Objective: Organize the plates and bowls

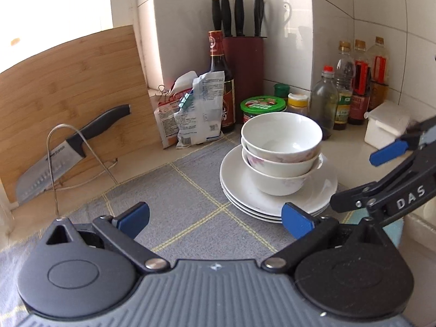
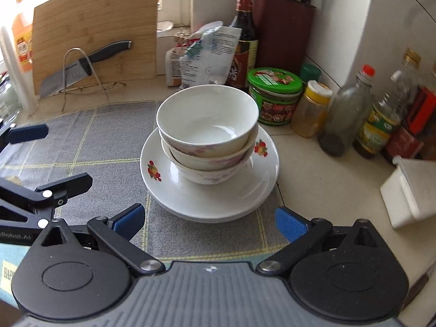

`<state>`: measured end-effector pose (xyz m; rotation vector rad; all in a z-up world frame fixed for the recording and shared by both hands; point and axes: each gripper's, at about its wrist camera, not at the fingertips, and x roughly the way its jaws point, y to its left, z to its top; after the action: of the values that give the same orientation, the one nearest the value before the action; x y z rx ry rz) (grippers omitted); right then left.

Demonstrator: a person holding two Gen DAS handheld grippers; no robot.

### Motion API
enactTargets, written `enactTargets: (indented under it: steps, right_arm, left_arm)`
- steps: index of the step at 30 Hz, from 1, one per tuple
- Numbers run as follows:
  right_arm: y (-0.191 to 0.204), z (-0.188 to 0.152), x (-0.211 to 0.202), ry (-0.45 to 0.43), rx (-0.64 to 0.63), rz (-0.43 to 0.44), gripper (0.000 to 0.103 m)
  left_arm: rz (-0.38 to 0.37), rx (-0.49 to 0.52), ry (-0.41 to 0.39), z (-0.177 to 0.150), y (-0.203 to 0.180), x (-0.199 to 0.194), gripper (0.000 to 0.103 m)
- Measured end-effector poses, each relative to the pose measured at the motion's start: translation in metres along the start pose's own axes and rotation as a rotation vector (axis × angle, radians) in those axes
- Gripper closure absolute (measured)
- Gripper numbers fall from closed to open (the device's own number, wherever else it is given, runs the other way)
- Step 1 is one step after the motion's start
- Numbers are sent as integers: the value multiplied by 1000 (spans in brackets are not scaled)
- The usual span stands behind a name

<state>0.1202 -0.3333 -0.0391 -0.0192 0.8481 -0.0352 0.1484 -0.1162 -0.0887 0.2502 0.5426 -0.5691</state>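
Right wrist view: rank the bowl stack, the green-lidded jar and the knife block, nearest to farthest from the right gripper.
1. Bowl stack, straight ahead of the right gripper, on the plates.
2. Green-lidded jar, behind it to the right.
3. Knife block, far back in the corner.

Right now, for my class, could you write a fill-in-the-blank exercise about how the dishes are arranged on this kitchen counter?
1. The stack of bowls holds ____ bowls.
2. The bowls stand on a stack of ____.
3. The top plate is printed with red ____.
4. The jar behind the dishes has a ____ lid.

Missing words: three; plates; fruit; green
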Motion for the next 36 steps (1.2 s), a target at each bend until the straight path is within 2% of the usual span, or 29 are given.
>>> enactTargets:
  steps: [3, 5, 8, 15, 36]
  right_arm:
    - [8, -7, -10, 12, 61, -57, 0]
    - [14, -11, -17, 8, 76, -88, 0]
    - [20, -15, -28, 4, 92, -105, 0]
    - [27, -17, -43, -14, 116, -124, 0]
    - [20, -17, -50, -32, 143, -116, 0]
  left_arm:
    - [-34, -117, 43, 1, 9, -12, 1]
    - [-10, -140, 64, 2, 9, -19, 1]
    - [35, -132, 77, 3, 7, -28, 1]
    - [76, -109, 84, 6, 5, -43, 1]
    - [93, -105, 88, 12, -2, -44, 1]
